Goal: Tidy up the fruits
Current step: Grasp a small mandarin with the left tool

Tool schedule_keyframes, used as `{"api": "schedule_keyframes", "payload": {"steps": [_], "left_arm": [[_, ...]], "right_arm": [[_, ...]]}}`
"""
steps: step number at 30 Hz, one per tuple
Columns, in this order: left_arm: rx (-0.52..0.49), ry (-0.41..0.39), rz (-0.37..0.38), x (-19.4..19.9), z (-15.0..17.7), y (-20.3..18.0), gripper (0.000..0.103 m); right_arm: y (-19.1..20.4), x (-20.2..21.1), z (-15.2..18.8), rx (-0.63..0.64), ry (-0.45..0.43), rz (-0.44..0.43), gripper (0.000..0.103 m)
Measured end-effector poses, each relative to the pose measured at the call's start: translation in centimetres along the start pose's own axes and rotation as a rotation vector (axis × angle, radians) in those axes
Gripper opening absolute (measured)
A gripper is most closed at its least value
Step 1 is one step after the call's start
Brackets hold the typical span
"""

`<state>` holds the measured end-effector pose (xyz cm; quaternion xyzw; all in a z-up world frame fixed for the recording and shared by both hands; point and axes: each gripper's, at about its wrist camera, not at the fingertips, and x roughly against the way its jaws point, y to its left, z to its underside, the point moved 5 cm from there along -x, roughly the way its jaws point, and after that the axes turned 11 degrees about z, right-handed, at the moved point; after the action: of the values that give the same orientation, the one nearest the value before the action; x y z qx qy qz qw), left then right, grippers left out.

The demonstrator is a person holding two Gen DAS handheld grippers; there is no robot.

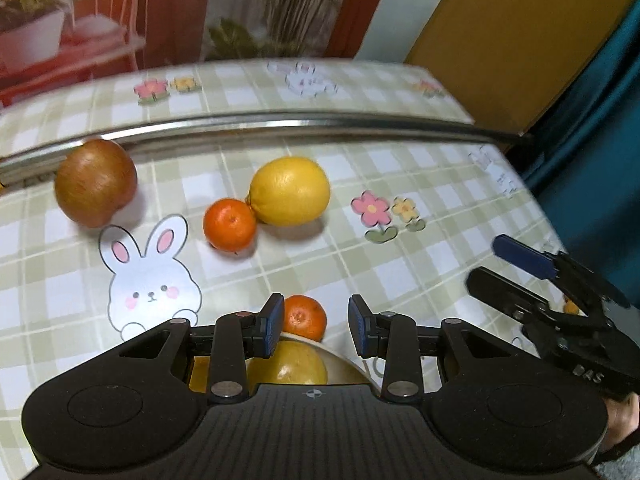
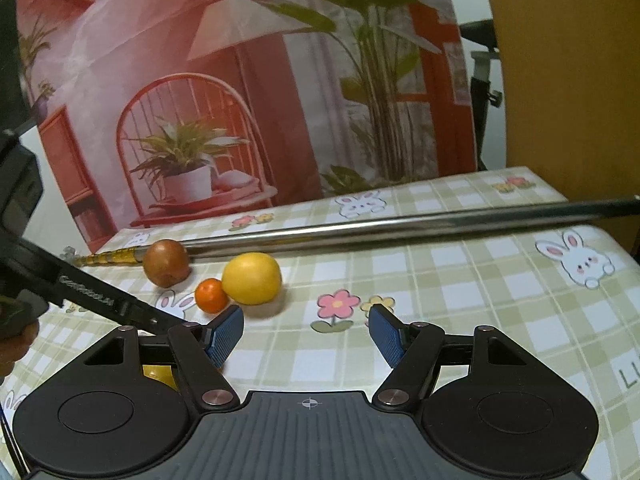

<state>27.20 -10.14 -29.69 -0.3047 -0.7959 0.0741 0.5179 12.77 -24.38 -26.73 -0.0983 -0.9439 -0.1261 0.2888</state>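
Observation:
On the checked tablecloth lie a brown round fruit (image 1: 96,182) (image 2: 166,263), a small mandarin (image 1: 229,224) (image 2: 211,295) and a lemon (image 1: 290,191) (image 2: 252,278); the mandarin touches the lemon. My left gripper (image 1: 316,328) is open and empty above a pale bowl (image 1: 346,362). The bowl holds a yellow fruit (image 1: 288,364), and a second mandarin (image 1: 305,317) sits at its far rim. My right gripper (image 2: 306,332) is open and empty over bare cloth, to the right of the bowl. It also shows in the left wrist view as the right gripper (image 1: 486,262).
A long metal rod (image 1: 280,120) (image 2: 360,228) lies across the table behind the fruit, and the brown fruit rests against it. A printed backdrop stands behind the far edge. The table's right edge drops off beside a teal curtain (image 1: 592,152). A hand (image 2: 16,344) holds the left gripper.

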Motion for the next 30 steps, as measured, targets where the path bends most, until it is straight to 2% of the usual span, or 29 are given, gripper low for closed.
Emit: {"api": "schedule_keyframes", "payload": {"steps": [5, 10, 17, 21, 27, 30], "left_arm": [[0.012, 0.08, -0.039, -1.9, -0.5, 0.3, 0.037], [-0.011, 0.116, -0.099, -3.0, -1.0, 0.7, 0.037], [-0.025, 0.146, -0.11, -4.2, -1.0, 0.6, 0.038], [-0.021, 0.114, -0.099, -3.9, -0.6, 0.5, 0.036], [0.021, 0.024, -0.055, -1.9, -0.5, 0.7, 0.035], [0.009, -0.009, -0.061, -0.6, -0.7, 0.6, 0.035]], "right_arm": [[-0.8, -0.4, 0.5, -0.027, 0.009, 0.001, 0.066], [-1.2, -0.7, 0.9, -0.045, 0.021, -0.006, 0.066], [-1.4, -0.6, 1.1, -0.055, 0.022, -0.003, 0.066], [-1.4, -0.5, 1.1, -0.053, 0.023, -0.004, 0.066], [-1.2, -0.4, 0.8, -0.042, 0.021, -0.012, 0.066], [-0.6, -0.3, 0.5, -0.031, 0.023, -0.029, 0.066]]}}
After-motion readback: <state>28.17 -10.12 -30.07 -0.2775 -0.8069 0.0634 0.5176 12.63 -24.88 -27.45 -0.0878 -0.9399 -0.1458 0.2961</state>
